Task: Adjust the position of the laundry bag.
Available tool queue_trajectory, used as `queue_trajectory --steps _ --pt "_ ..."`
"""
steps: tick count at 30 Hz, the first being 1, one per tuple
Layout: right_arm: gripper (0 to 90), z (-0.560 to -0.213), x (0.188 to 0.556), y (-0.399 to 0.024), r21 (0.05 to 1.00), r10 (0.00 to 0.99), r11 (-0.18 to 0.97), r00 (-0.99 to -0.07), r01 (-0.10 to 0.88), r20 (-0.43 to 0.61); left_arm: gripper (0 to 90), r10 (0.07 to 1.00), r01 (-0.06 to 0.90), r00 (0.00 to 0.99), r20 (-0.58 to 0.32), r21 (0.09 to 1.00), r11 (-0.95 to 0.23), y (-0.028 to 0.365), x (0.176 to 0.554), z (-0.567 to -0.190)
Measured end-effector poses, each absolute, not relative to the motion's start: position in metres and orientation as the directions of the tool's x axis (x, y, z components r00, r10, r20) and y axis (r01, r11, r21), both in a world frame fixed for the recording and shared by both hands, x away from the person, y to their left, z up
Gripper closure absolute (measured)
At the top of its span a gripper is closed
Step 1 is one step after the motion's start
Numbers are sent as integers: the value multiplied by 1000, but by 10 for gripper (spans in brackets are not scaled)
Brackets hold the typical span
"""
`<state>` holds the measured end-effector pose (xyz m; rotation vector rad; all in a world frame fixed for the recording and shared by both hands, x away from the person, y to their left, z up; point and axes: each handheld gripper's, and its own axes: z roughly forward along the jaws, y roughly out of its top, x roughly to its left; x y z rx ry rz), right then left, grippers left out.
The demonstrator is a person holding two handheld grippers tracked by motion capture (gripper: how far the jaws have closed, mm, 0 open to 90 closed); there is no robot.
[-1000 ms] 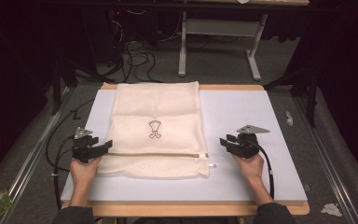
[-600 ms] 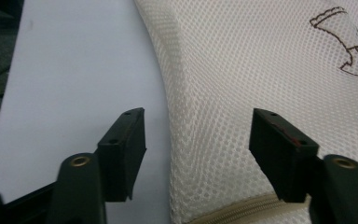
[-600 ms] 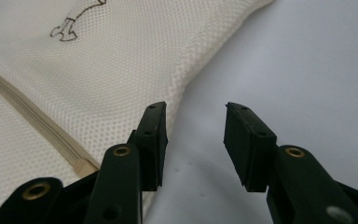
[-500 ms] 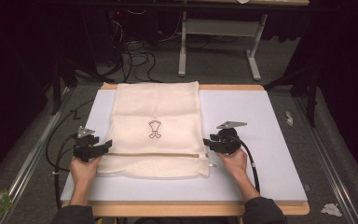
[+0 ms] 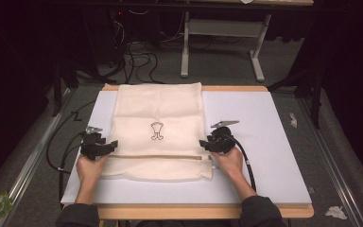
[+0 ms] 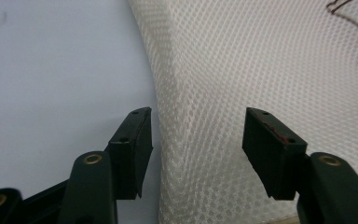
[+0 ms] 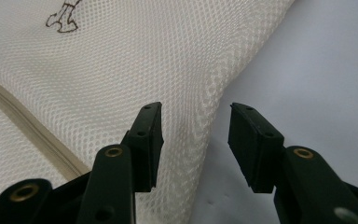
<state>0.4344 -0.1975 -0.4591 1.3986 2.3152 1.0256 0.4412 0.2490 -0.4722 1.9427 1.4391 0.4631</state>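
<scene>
Right gripper [image 5: 207,144] moved in from bare tabletop to right edge of mesh bag [image 5: 158,127] since a second ago; left gripper [image 5: 108,145] unchanged at left edge. Bag: cream netting, flat on white tabletop [image 5: 264,137], small dark emblem [image 5: 157,131] at centre, tan zipper strip [image 5: 156,156] across near end. Left gripper view: jaws wide apart, straddling raised fold of bag edge [image 6: 177,140], nothing held. Right gripper view: jaws apart, bag edge [image 7: 200,135] between them, not pinched. Hands [image 5: 90,168] behind grippers.

Black tongs [image 7: 193,144], jaws parted astride the cream mesh bag's [image 7: 135,60] edge, over white tabletop [image 7: 317,70].
</scene>
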Motion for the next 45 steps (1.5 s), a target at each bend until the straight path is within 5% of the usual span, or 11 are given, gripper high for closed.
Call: queue_trajectory --steps 5,17,45 --pt "625 -465 440 -194 657 848 297 -508 693 152 493 936 711 331 -118 684 -165 248 443 -475" --pt "855 -464 444 -192 624 827 347 -543 700 149 853 914 706 383 -136 681 -194 251 447 -471" --pt "862 -451 437 -220 672 846 306 -516 674 133 855 877 654 445 -179 735 -182 232 441 -459"
